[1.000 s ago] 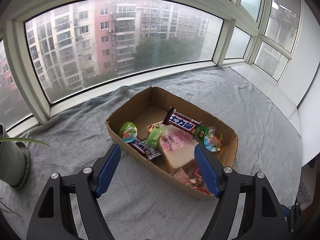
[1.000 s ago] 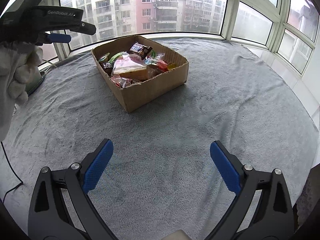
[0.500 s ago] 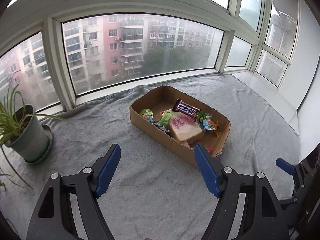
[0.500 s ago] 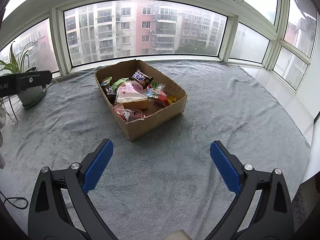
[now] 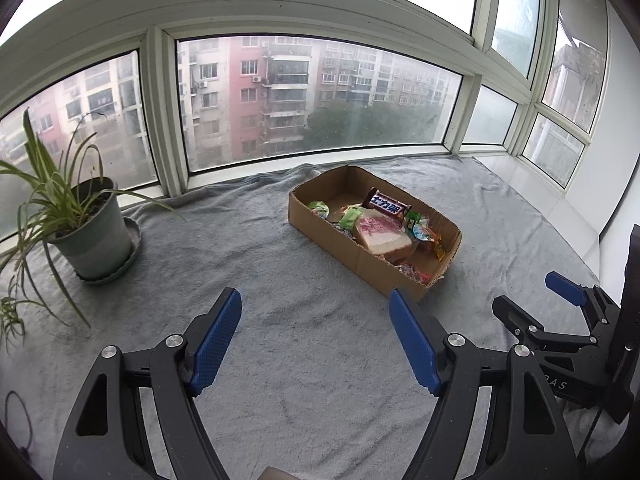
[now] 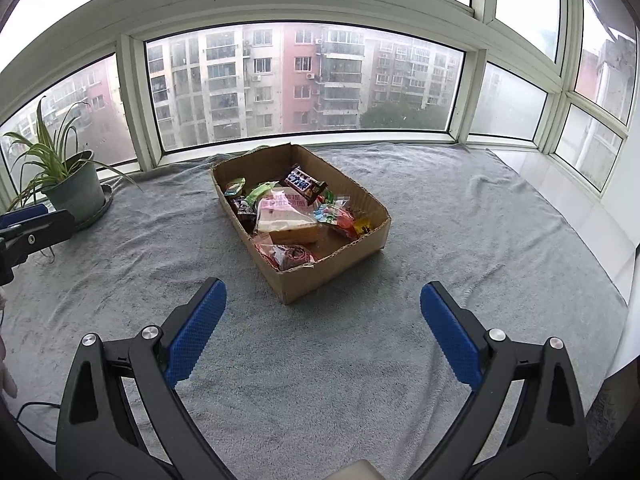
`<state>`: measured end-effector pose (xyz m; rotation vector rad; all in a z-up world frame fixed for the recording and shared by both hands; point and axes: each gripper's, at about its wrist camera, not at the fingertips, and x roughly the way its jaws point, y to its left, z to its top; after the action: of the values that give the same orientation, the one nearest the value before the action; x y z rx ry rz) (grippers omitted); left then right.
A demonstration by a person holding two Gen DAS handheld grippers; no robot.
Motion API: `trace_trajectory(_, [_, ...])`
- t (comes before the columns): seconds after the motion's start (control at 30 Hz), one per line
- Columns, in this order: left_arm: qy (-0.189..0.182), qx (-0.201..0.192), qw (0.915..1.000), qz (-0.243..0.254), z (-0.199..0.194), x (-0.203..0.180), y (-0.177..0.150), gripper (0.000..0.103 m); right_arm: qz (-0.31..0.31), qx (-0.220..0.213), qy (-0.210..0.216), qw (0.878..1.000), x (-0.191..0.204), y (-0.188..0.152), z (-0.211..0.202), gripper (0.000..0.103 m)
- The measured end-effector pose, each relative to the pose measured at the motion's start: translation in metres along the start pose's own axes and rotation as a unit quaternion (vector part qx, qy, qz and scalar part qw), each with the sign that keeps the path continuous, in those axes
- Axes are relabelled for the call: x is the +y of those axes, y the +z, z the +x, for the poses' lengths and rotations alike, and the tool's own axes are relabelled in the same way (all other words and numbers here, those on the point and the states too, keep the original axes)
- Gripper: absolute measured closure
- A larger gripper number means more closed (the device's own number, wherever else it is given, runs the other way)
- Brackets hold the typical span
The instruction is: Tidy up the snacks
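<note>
An open cardboard box [image 5: 362, 256] [image 6: 320, 276] sits on the grey blanket and holds several snacks: a wrapped slice of bread [image 5: 382, 232] [image 6: 286, 216], a dark chocolate bar [image 5: 386, 205] [image 6: 303, 183] and small bright packets. My left gripper [image 5: 316, 340] is open and empty, well short of the box. My right gripper [image 6: 322, 336] is open and empty, also short of the box. The right gripper also shows at the right edge of the left wrist view [image 5: 560, 312].
A potted spider plant [image 5: 80, 216] [image 6: 64, 176] stands on a saucer at the left by the window. The grey blanket [image 5: 280, 360] covers the sill platform. A white ledge [image 6: 560, 200] runs along the right. A black cable [image 6: 36, 408] lies at the lower left.
Both grippers have pulled back from the box and stayed open and empty. The left one moved farthest, from just over the box to well clear, bringing the plant into view.
</note>
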<state>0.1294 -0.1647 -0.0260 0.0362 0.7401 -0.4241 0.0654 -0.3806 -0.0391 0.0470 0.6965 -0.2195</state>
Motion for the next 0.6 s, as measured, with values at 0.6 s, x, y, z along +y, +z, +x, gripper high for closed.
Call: trace_trajectory(0.6, [0.009, -0.003, 1.0, -0.002, -0.0076, -0.0007, -0.0073, 0.027, -0.001, -0.001, 0.003, 1.0, 0.0036, 0.0003, -0.0025, 0.003])
